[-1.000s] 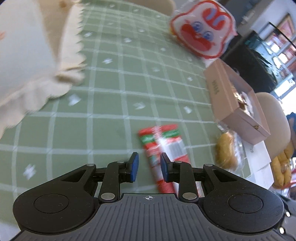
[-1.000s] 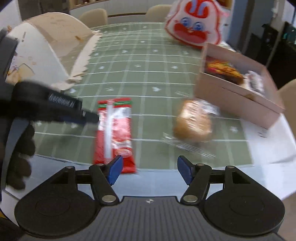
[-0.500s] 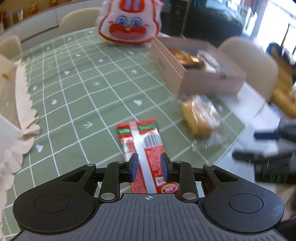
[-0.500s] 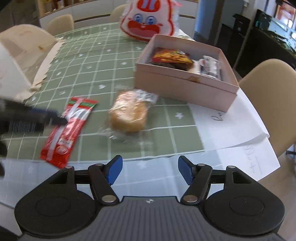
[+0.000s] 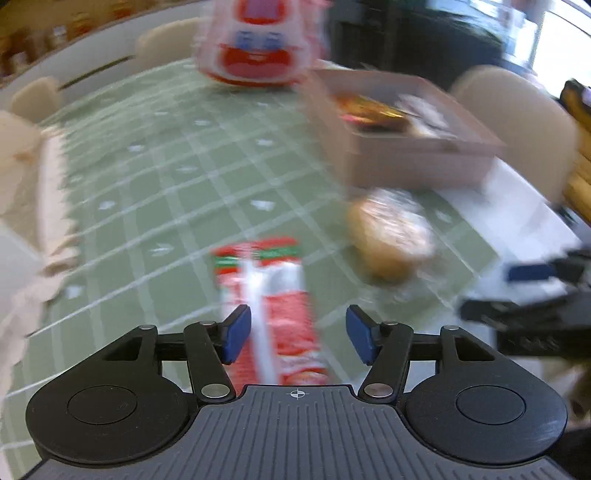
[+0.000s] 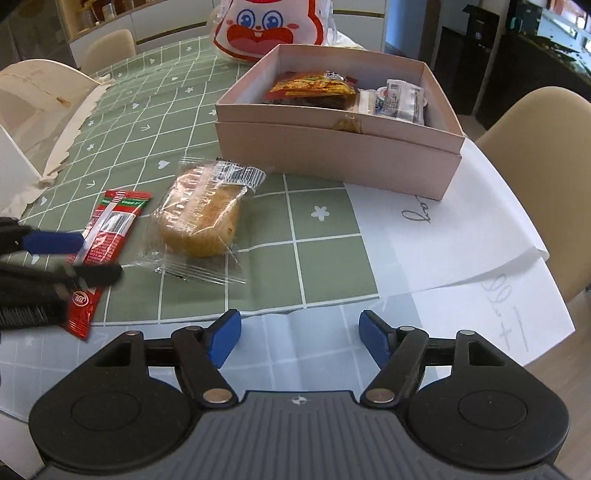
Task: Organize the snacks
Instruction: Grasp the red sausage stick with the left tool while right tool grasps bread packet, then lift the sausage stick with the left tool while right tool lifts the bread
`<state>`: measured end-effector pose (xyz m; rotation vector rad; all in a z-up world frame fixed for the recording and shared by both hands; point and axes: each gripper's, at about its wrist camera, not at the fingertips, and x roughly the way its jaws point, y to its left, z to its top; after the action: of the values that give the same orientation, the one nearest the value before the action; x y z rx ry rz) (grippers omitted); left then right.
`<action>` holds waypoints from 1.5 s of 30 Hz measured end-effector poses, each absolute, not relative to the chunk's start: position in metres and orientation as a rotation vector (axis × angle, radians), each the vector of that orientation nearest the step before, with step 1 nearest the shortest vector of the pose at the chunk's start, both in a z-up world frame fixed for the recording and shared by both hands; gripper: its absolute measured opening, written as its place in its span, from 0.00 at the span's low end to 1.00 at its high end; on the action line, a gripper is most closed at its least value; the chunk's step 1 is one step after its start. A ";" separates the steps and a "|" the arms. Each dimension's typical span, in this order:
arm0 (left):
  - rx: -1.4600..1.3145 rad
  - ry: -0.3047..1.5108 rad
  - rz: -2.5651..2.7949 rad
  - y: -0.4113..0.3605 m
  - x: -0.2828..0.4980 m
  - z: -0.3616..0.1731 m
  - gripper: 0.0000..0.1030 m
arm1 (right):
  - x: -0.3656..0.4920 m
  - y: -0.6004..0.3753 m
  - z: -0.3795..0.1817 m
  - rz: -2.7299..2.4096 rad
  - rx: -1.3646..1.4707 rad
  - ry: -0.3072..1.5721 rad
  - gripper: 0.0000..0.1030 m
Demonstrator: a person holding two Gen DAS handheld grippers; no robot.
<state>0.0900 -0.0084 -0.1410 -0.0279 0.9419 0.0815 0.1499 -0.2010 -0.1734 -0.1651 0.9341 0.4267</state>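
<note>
A red snack packet (image 6: pixel 110 229) lies flat near the front edge of the green checked tablecloth. My left gripper (image 5: pixel 299 332) is over its near end. The jaws are opening wide on either side of the packet (image 5: pixel 273 280) and the pads are off it. The left wrist view is blurred by motion. A bread bun in clear wrap (image 6: pixel 201 218) lies just right of the packet. Behind it stands a pink box (image 6: pixel 332 147) holding several snacks. My right gripper (image 6: pixel 299 336) hovers at the table's front edge, its jaws opening with nothing between them.
A bunny-face bag (image 6: pixel 269 29) stands behind the box. White paper sheets (image 6: pixel 461 240) hang over the right table edge beside a beige chair (image 6: pixel 546 122). A torn beige carton (image 6: pixel 37 110) sits at the left. My left gripper (image 6: pixel 77 258) shows at the far left.
The left jaws, narrow around the red packet before, now stand wide apart. The right gripper has swung right, closer to the bun and the box, and its jaws are a little wider.
</note>
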 end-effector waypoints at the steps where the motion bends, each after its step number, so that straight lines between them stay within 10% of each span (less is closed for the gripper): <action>1: -0.035 0.953 0.124 -0.004 0.092 -0.142 0.61 | 0.150 -0.202 -0.174 0.431 -0.161 0.932 0.73; 26: -0.111 1.085 0.086 0.027 0.046 -0.147 0.53 | 0.181 -0.119 -0.151 0.464 -0.131 0.852 0.83; 30: -0.104 1.078 0.072 0.029 0.041 -0.146 0.53 | 0.184 -0.115 -0.157 0.456 -0.122 0.926 0.59; 45: -0.100 1.067 0.048 0.031 0.039 -0.146 0.55 | 0.106 -0.142 -0.153 0.476 -0.250 0.942 0.56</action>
<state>0.0395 0.0310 -0.1463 -0.1004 1.0665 0.0483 0.1057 -0.1417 -0.1530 -0.2499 0.9416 0.4762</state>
